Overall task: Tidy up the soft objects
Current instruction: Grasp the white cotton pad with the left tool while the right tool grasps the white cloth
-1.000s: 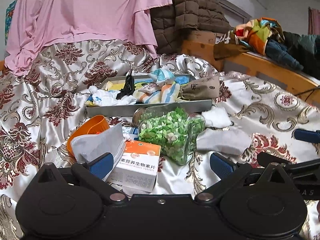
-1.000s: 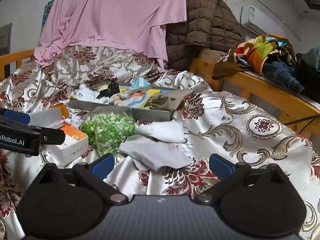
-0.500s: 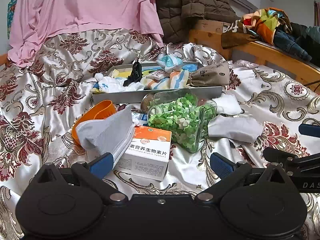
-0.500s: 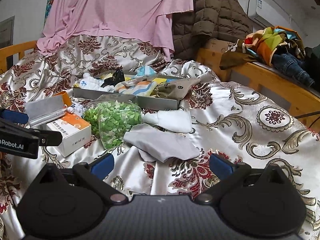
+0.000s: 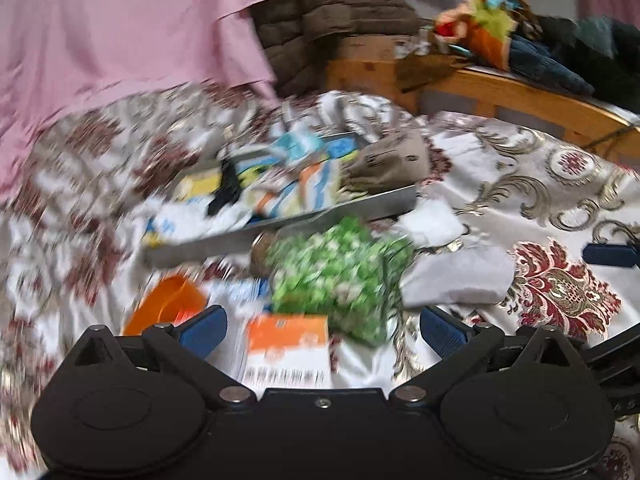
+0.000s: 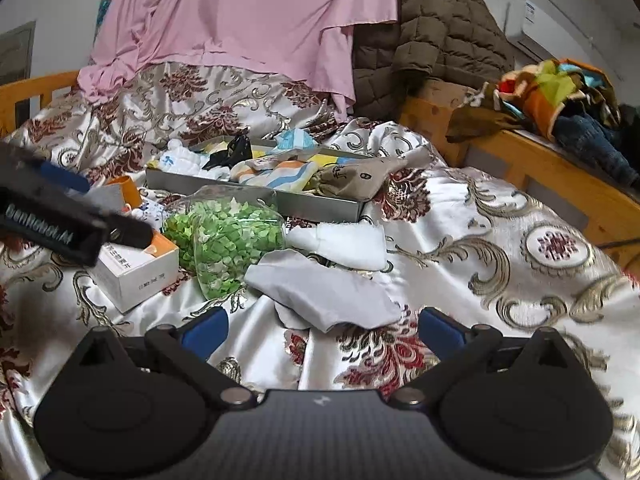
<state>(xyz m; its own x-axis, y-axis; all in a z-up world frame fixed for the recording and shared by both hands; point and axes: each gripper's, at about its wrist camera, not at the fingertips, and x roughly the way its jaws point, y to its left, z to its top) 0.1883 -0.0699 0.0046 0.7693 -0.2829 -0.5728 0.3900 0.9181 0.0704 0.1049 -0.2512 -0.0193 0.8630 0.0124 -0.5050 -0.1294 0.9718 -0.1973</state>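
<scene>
Both my grippers, left (image 5: 323, 330) and right (image 6: 323, 330), hover level, spread, empty; limp grey cloth (image 6: 320, 292) crumpled on glossy bedspread (image 6: 500, 240).

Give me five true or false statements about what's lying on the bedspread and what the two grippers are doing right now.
1. The grey folded cloth lies on the patterned satin bedspread, just ahead of the right gripper. True.
2. The right gripper is clamped on the cloth. False: its jaws stand open, holding nothing.
3. The shallow metal tray holds several soft items, including a striped cloth. True.
4. The clear bag of green pieces sits inside the tray. False: it lies on the bedspread in front of it.
5. The left gripper grips the white and orange carton. False: it is open, the carton merely ahead of it.
</scene>
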